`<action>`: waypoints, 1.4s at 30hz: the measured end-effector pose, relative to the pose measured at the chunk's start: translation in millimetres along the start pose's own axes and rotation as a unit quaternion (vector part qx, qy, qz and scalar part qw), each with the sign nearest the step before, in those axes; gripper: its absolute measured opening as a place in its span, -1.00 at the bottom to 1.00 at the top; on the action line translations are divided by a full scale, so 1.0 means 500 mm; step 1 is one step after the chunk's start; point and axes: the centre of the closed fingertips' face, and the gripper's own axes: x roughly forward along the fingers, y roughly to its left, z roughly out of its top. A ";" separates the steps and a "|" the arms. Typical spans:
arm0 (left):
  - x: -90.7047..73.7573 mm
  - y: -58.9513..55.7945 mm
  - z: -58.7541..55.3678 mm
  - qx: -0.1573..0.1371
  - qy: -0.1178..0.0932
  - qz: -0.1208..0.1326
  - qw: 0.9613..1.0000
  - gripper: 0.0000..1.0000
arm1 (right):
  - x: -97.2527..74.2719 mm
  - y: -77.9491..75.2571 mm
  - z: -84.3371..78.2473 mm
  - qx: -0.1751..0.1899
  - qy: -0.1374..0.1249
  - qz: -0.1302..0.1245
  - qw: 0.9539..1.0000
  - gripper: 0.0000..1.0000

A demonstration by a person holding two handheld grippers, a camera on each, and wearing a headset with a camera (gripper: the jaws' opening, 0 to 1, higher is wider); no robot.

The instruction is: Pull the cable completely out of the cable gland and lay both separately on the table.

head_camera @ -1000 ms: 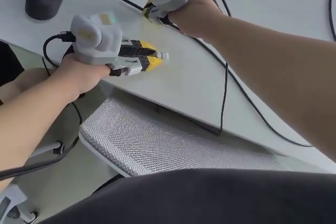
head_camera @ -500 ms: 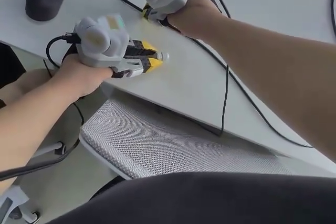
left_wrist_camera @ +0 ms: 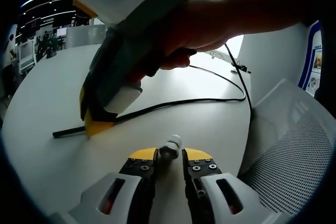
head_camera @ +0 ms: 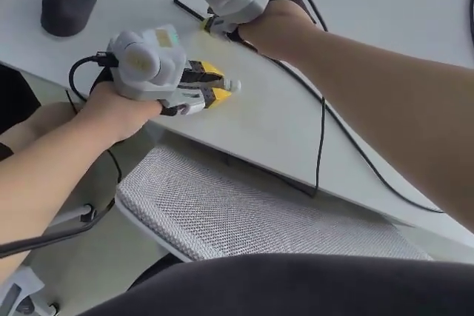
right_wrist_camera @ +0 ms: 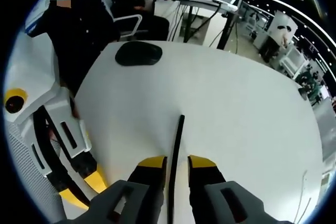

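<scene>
Since the cable gland (left_wrist_camera: 170,144) and the free end of the cable (right_wrist_camera: 177,140) sit well apart, extraction is judged complete; laying both down and releasing them is not yet done. The left gripper (left_wrist_camera: 169,156) holds the gland clenched between its fingers (left_wrist_camera: 143,154), low over the worktop (right_wrist_camera: 236,108); contact cannot be confirmed. The gland's long axis follows the fingers, white tip protruding forward. The right gripper (right_wrist_camera: 177,163) clamps the cable between its fingers (right_wrist_camera: 152,162). The cable's short free end runs straight ahead, low across the worktop, pointing roughly toward the mouse (right_wrist_camera: 138,53). Its remaining length trails across the worktop.
</scene>
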 end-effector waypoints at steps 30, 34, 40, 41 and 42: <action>-0.039 -0.017 0.036 -0.013 -0.009 -0.002 1.000 -0.30 | -0.211 -0.008 0.014 0.056 -0.084 -0.046 0.994 -0.41; -0.045 -0.020 0.042 -0.020 -0.012 -0.002 1.000 -0.25 | -0.259 -0.001 0.009 0.082 -0.101 -0.053 0.990 -0.38; -0.057 -0.033 0.058 -0.018 -0.013 -0.006 1.000 -0.18 | -0.325 0.010 0.009 0.096 -0.126 -0.071 0.985 -0.29; -0.060 -0.035 0.062 -0.018 -0.013 -0.006 1.000 -0.16 | -0.333 0.013 0.009 0.096 -0.130 -0.072 0.984 -0.27; -0.062 -0.036 0.064 -0.018 -0.013 -0.006 1.000 -0.14 | -0.336 0.011 0.006 0.097 -0.133 -0.073 0.984 -0.26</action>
